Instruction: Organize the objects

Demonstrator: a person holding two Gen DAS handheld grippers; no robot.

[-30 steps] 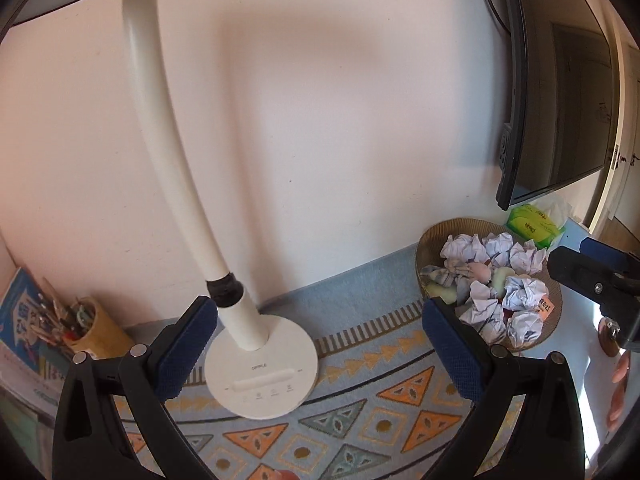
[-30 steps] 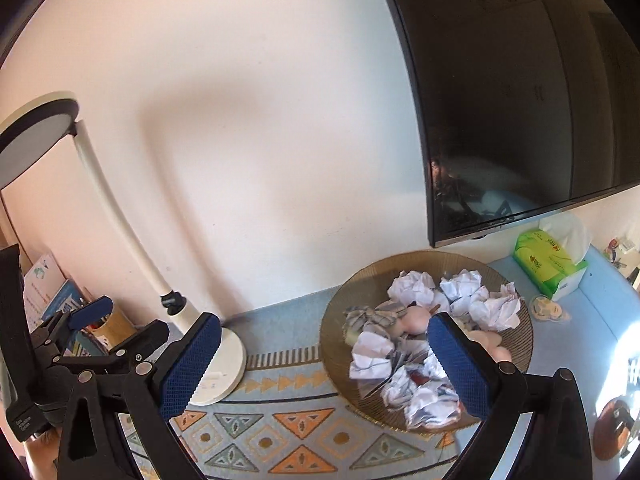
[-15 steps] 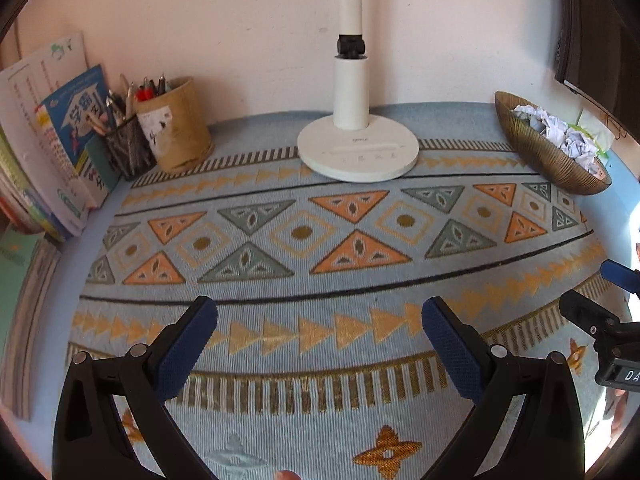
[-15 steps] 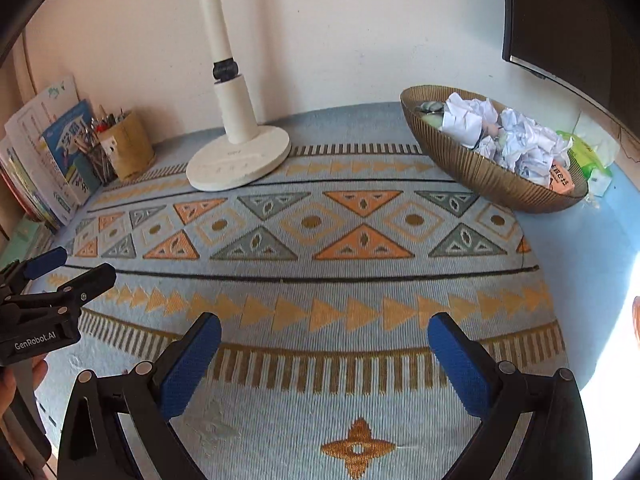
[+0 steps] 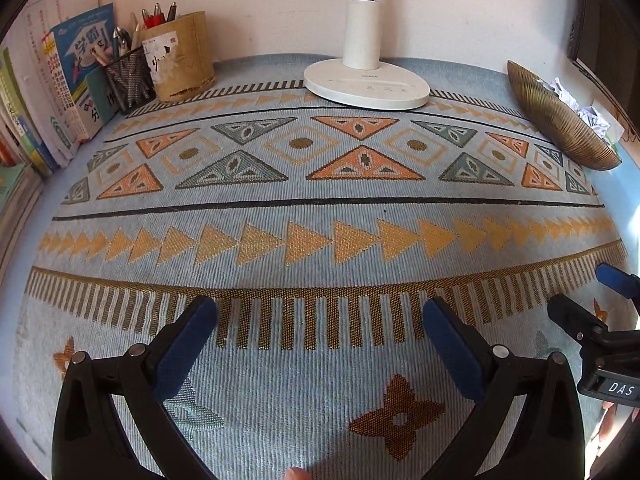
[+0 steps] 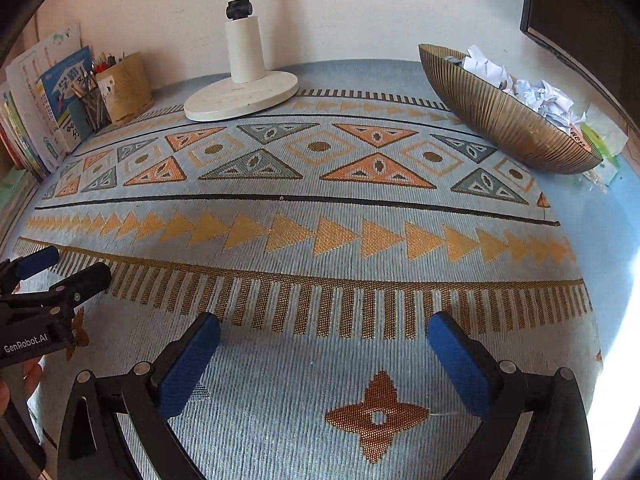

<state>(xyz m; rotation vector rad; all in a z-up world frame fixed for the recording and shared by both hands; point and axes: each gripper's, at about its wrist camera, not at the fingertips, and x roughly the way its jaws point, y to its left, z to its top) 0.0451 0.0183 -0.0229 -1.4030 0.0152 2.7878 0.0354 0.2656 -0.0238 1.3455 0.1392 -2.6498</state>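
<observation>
Both grippers empty, low over the patterned mat's near edge, nothing left loose on it.

Left gripper (image 5: 320, 320) and right gripper (image 6: 324, 334) jaws spread wide, holding nothing. Crumpled paper balls (image 6: 520, 84) sit piled in ribbed bowl (image 6: 492, 120) at mat (image 6: 320, 208) far-right corner, likely gathered there. Desk lamp (image 6: 244, 88) far centre, pen holders (image 5: 160, 60) far left.

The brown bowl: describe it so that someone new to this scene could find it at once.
Start at the white lamp base by the back wall, then go right along the patterned mat. The bowl sits at the far right corner, ribbed, boat-shaped and alone in holding crumpled white paper.
</observation>
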